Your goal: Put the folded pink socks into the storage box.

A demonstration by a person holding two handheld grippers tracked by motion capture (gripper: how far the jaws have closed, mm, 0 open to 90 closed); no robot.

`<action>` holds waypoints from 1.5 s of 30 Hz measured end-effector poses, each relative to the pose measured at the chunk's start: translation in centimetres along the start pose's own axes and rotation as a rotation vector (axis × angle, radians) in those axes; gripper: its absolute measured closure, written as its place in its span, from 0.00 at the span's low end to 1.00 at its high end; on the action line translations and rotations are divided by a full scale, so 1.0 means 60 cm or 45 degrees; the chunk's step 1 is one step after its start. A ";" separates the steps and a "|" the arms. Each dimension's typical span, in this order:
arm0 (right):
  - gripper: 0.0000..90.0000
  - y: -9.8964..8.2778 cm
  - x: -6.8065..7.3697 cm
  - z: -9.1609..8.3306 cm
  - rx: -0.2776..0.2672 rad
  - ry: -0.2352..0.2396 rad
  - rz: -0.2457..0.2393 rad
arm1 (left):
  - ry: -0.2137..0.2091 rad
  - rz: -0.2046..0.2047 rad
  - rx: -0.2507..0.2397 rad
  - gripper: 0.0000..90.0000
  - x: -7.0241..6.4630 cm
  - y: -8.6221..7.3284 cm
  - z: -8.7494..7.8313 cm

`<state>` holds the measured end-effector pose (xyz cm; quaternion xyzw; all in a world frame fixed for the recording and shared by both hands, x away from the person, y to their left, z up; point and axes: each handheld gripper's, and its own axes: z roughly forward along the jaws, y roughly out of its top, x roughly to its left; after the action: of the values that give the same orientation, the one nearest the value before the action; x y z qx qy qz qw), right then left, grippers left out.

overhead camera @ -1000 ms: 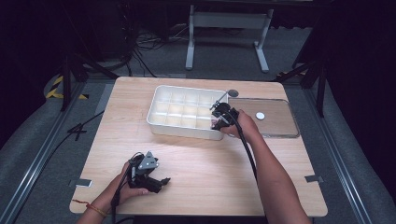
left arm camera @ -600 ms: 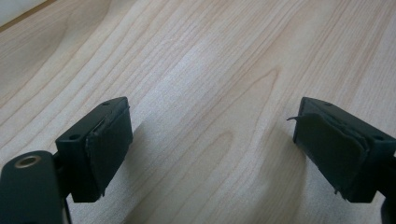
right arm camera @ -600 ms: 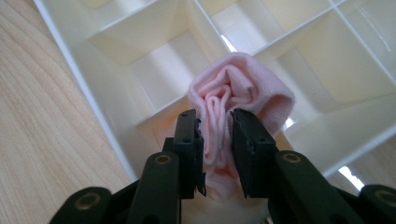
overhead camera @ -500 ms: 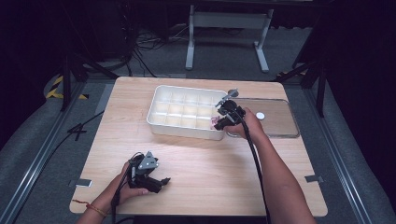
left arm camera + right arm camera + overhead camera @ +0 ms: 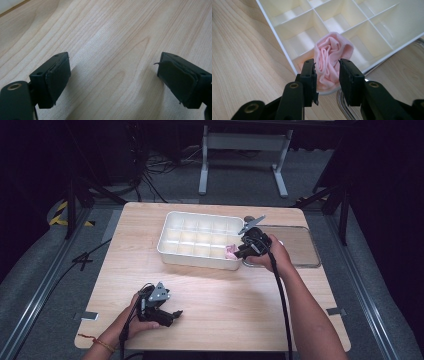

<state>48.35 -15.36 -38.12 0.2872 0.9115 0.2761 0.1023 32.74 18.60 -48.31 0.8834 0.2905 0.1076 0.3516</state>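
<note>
Thing in hand: a rolled pink cloth (image 5: 331, 61), folded in on itself like a small bundle, standing in the corner compartment of the white divided tray (image 5: 287, 18), at the tray's near right end in the high view (image 5: 231, 251).
Right gripper (image 5: 327, 75): its fingers (image 5: 309, 75) have just been opening; they flank the lower part of the roll, close to its sides, with no clear squeeze on it.
Left gripper (image 5: 172, 315): resting low on the wooden surface (image 5: 225, 295), well apart from the tray, fingers (image 5: 58, 75) spread wide with nothing between them.
Likely handling: light and soft; it should give under pressure and may unroll or sag if taken by one loose layer. Not fragile, hardly slippery.
Where to take hold: across the middle of the roll, both fingers on opposite flanks, so all folds are caught together.
Nearby: a clear lid (image 5: 295, 245) lies flat just beside the tray.
</note>
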 end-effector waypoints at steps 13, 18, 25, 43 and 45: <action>0.59 -0.019 0.025 -0.045 -0.079 -0.098 -0.074 | 0.001 0.005 0.003 0.13 0.000 0.000 0.000; 0.57 -0.030 0.032 -0.052 -0.094 -0.115 -0.085 | 0.000 0.005 0.001 0.13 0.000 0.000 0.000; 0.52 -0.046 0.045 -0.063 -0.089 -0.147 -0.130 | -0.001 0.006 0.003 0.13 0.001 0.000 0.000; 0.49 -0.099 0.059 -0.076 -0.091 -0.173 -0.141 | -0.001 0.006 0.002 0.13 0.000 0.000 0.000; 0.49 -0.104 0.060 -0.077 -0.083 -0.173 -0.152 | 0.000 0.005 0.005 0.13 0.000 0.000 0.000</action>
<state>40.88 -19.58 -37.89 0.2470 0.9085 0.2788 0.1893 32.76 18.61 -48.29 0.8846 0.2890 0.1076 0.3499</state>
